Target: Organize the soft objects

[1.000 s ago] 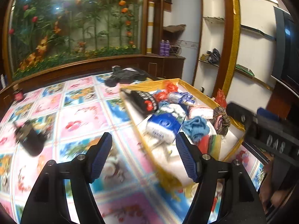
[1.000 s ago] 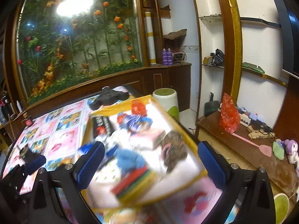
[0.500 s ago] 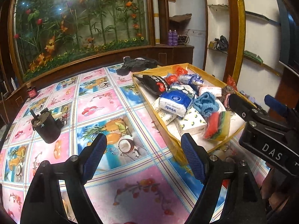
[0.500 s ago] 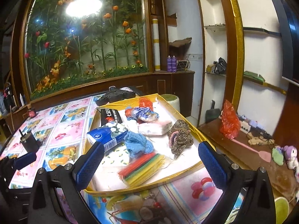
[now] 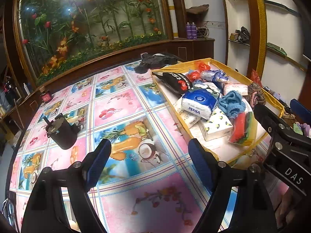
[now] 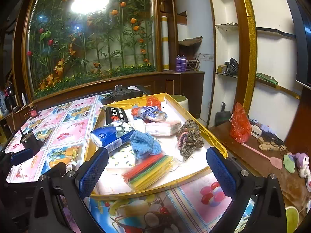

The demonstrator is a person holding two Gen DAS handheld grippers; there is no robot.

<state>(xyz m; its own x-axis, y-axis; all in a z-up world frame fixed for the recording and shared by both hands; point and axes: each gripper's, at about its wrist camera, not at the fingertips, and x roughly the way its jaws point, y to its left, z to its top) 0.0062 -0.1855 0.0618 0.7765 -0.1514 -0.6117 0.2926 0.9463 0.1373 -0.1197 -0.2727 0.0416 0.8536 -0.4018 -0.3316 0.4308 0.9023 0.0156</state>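
Both the left hand-held gripper [image 5: 149, 155] and the right hand-held gripper [image 6: 157, 167] are spread wide and hold nothing above the desk [image 5: 116, 104], where the soft things, like the blue cloth [image 6: 144, 142], lie in the yellow tray [image 6: 215, 141].

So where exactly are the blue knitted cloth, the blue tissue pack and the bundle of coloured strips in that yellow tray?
blue knitted cloth [image 6: 144, 142]: right wrist view, middle of its crumpled heap.
blue tissue pack [image 6: 111, 135]: right wrist view, on its blue top face.
bundle of coloured strips [image 6: 149, 169]: right wrist view, midway along the strips inside their clear wrapper.
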